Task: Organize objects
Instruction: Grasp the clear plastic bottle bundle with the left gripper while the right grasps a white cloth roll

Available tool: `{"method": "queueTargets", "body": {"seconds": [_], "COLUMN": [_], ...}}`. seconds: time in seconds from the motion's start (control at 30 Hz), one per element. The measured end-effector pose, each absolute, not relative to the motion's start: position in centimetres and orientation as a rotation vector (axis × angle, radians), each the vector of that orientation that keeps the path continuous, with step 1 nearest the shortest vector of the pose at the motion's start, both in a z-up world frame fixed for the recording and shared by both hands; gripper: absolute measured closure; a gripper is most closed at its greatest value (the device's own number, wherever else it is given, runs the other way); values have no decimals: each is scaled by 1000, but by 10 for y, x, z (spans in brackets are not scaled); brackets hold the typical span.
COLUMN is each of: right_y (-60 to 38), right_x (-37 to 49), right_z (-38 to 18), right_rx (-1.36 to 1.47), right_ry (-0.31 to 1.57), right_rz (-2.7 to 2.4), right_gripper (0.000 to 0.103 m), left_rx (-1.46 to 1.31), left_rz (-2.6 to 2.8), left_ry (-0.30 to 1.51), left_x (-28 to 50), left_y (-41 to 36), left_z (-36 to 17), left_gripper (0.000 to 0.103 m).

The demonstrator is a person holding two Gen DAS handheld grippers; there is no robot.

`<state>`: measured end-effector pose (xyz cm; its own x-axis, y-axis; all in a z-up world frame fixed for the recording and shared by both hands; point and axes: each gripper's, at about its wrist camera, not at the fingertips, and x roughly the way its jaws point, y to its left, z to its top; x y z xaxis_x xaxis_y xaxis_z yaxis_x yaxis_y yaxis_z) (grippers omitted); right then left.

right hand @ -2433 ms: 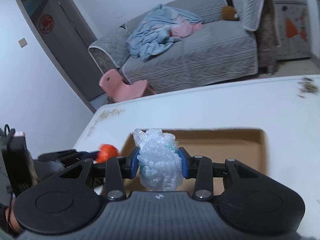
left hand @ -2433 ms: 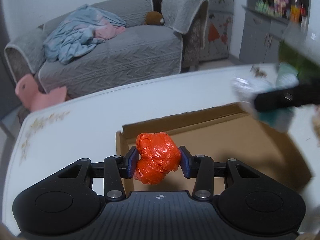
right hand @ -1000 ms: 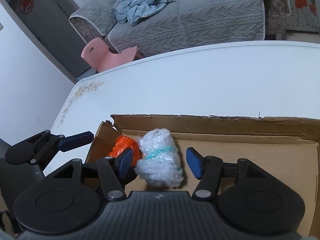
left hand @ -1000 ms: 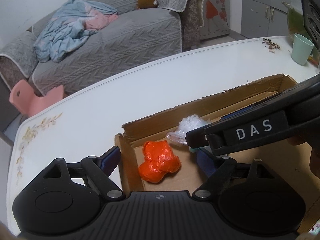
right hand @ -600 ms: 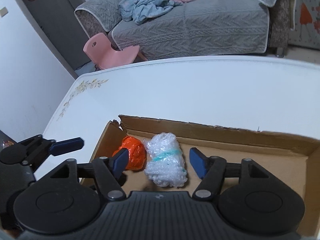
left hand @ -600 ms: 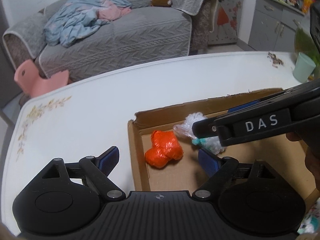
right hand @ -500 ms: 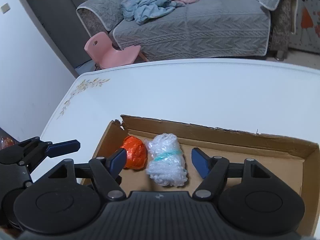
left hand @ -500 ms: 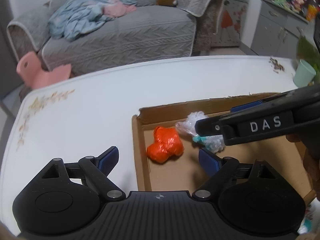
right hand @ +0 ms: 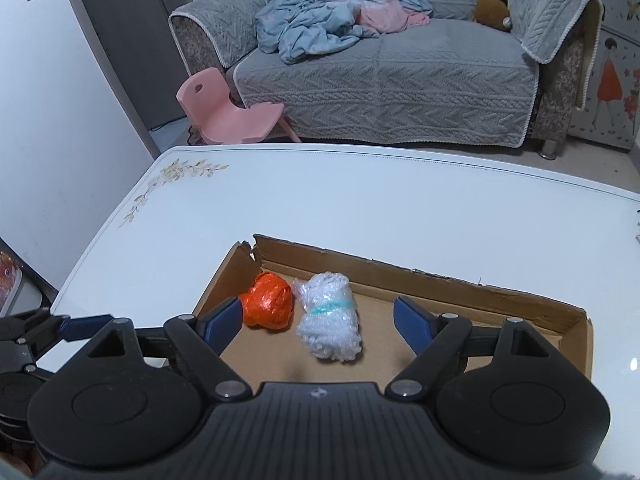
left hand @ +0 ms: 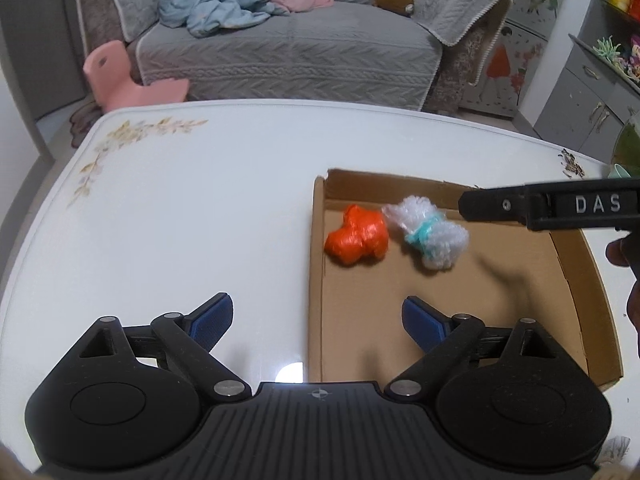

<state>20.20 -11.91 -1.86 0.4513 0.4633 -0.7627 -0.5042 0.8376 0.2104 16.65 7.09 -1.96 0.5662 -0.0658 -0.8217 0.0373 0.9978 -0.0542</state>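
Side by side, an orange crumpled plastic bundle point(right hand: 268, 301) and a white bubble-wrap bundle tied with a teal band point(right hand: 330, 316) are seen lying in the upper left corner of a shallow brown cardboard tray point(right hand: 440, 280) at mid-frame on the white bench point(right hand: 360, 208), apparently set there to be kept together. The left gripper point(left hand: 316, 318) and right gripper point(right hand: 318, 320) are held empty, their jaws just opened wide, neither bundle touched. "DAS" is legible on the right gripper at the right edge of the left view.
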Motion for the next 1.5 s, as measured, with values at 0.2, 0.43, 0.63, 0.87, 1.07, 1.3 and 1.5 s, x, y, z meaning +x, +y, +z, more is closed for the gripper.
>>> {"method": "queueTargets", "body": {"seconds": [0.2, 0.43, 0.63, 0.87, 1.07, 1.3, 1.5], "right_y": [-118, -145, -226, -323, -337, -316, -313], "right_x": [190, 157, 98, 40, 28, 31, 18], "right_z": [-13, 6, 13, -25, -49, -63, -76], "right_rx": [-62, -46, -24, 97, 175, 115, 108], "right_ry": [920, 902, 881, 1002, 1070, 1127, 1182], "right_rz": [602, 614, 519, 255, 191, 212, 203], "right_gripper": [22, 17, 11, 10, 10, 10, 10], "left_rx": [-55, -53, -85, -114, -87, -38, -10], "left_rz": [-42, -27, -2, 11, 17, 11, -27], "left_ry": [981, 967, 982, 986, 994, 1007, 993], "left_x": [151, 128, 96, 65, 60, 71, 79], "left_y": [73, 77, 95, 109, 105, 101, 100], "left_z": [-18, -17, -32, -50, -65, -77, -83], "left_gripper": [8, 3, 3, 1, 1, 0, 0]}}
